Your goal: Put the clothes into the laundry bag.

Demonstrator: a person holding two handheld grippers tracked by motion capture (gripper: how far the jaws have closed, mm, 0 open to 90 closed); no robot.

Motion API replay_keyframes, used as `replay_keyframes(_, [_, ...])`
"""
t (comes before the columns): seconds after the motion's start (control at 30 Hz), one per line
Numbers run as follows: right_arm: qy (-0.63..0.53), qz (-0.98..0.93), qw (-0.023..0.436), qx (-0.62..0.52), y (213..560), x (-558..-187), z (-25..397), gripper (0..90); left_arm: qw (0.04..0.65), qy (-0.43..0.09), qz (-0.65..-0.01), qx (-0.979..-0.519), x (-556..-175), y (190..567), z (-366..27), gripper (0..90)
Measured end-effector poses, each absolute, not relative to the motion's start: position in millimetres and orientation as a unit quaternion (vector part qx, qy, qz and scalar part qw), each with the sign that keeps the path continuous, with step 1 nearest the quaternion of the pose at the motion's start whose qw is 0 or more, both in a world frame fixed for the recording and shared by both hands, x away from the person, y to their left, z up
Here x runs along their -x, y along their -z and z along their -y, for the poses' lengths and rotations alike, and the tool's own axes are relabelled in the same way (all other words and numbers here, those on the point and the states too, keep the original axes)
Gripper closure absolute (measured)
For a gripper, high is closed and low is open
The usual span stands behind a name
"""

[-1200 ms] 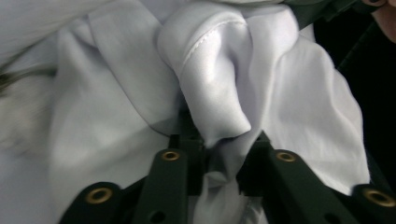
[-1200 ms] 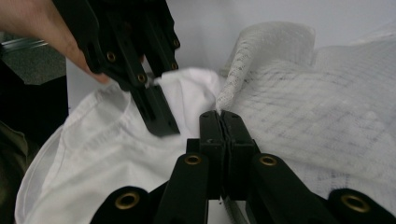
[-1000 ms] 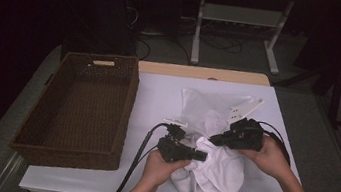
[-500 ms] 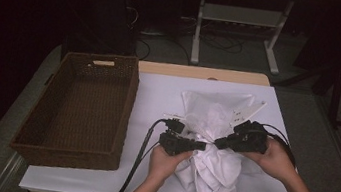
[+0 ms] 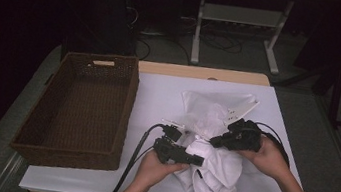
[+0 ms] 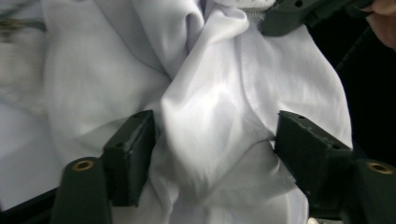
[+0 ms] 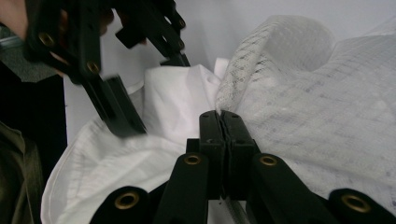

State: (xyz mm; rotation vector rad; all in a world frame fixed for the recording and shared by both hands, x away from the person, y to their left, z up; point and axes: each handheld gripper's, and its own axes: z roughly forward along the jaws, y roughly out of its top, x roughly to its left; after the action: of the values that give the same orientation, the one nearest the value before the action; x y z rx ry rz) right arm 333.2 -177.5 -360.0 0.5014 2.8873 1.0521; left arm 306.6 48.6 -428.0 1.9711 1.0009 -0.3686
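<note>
High view: the white table carries a brown wicker basket on its left side and, to the right of it, a white mesh laundry bag lying flat with a white garment bunched at its near end, by the table's front edge. The garment looks to be going into the bag (the basket stands apart, unused). The right gripper has its jaws pressed tight on the bag's mesh edge, probably holding the mouth steady. The left gripper has its jaws spread wide around a fold of the garment, cloth between them, seemingly placed to pinch and feed it toward the opening.
</note>
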Motion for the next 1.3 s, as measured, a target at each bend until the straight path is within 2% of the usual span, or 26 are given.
replay_keyframes(0.1, [-0.335, -0.928, 0.010, -0.161, 361.3, -334.0, 175.4, 87.7, 0.422, 0.133, -0.395, -0.805, -308.3, 435.0, -37.6, 44.8])
replay_keyframes(0.2, [-0.335, -0.929, 0.010, -0.158, 362.0, -334.6, 173.2, 87.7, 0.434, 0.133, -0.400, -0.796, -311.7, 439.9, -36.8, 69.9])
replay_keyframes(0.23, [-0.334, -0.930, 0.009, -0.156, 362.3, -334.5, 172.6, 87.7, 0.443, 0.134, -0.401, -0.791, -311.9, 439.8, -38.7, 74.9])
replay_keyframes(0.4, [-0.344, -0.926, 0.012, -0.152, 357.8, -330.8, 176.6, 87.7, 0.469, 0.127, -0.383, -0.786, -303.9, 426.9, -47.4, 82.1])
replay_keyframes(0.7, [-0.370, -0.921, 0.012, -0.120, 341.6, -315.3, 169.5, 87.8, 0.499, 0.140, -0.353, -0.779, -281.4, 394.2, -68.1, 83.2])
replay_keyframes(0.83, [-0.362, -0.925, 0.011, -0.111, 340.4, -314.5, 159.2, 87.7, 0.497, 0.138, -0.365, -0.775, -286.0, 403.2, -61.6, 83.1])
replay_keyframes(0.93, [-0.354, -0.928, 0.010, -0.113, 342.9, -315.2, 157.7, 87.7, 0.492, 0.112, -0.394, -0.768, -295.8, 418.7, -52.2, 83.0])
replay_keyframes(1.03, [-0.345, -0.931, 0.013, -0.120, 347.2, -316.7, 162.5, 87.7, 0.502, 0.129, -0.421, -0.744, -304.9, 433.2, -50.0, 82.2])
replay_keyframes(1.1, [-0.341, -0.931, 0.011, -0.129, 350.5, -318.3, 168.1, 87.8, 0.502, 0.122, -0.416, -0.749, -303.9, 431.5, -49.4, 81.2])
replay_keyframes(1.13, [-0.337, -0.932, 0.011, -0.133, 352.6, -319.5, 170.6, 87.7, 0.498, 0.114, -0.412, -0.755, -302.6, 428.7, -49.7, 79.8])
replay_keyframes(1.23, [-0.329, -0.933, 0.007, -0.145, 359.5, -324.1, 175.9, 87.7, 0.486, 0.105, -0.402, -0.769, -299.1, 419.1, -55.3, 68.1])
replay_keyframes(1.3, [-0.332, -0.931, 0.005, -0.150, 362.5, -326.8, 178.3, 87.7, 0.475, 0.100, -0.402, -0.776, -296.9, 413.2, -61.5, 53.7])
